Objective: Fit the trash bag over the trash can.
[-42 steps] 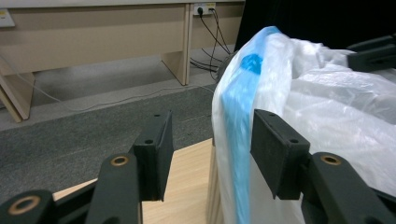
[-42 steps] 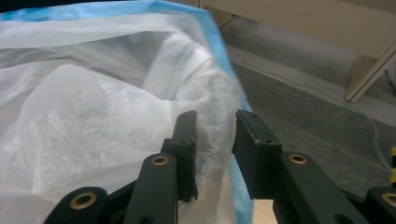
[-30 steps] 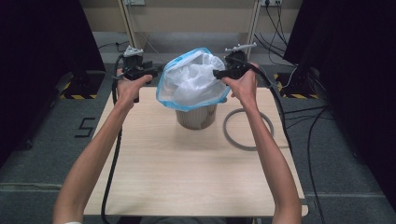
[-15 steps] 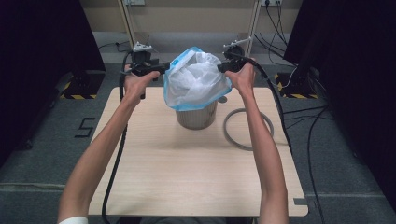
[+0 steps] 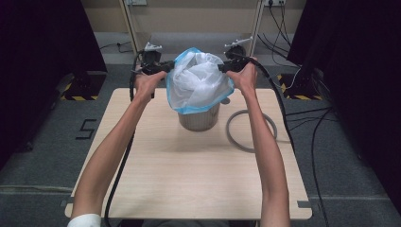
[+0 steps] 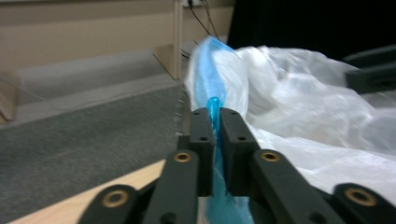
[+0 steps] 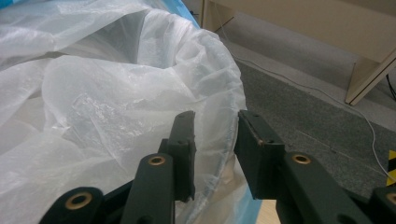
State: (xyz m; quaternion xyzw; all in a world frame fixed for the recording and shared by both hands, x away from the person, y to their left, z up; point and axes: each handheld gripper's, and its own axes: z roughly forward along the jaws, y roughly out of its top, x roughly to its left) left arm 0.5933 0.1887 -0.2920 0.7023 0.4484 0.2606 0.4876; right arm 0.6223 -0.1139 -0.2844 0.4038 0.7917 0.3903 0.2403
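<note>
Left gripper (image 6: 213,122) clamping blue-edged translucent white plastic bag (image 5: 196,78); right gripper (image 7: 215,128) opening, bag rim between parted jaws.

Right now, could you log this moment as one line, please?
left gripper: shut on bag rim | right gripper: open around rim | bin: upright

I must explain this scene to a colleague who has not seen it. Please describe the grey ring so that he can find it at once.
Start at the light wooden table and find the metal bin wearing a white, blue-edged plastic bag. The grey ring lies flat just right of the bin, an open hoop, unlike the black cables nearby.
</note>
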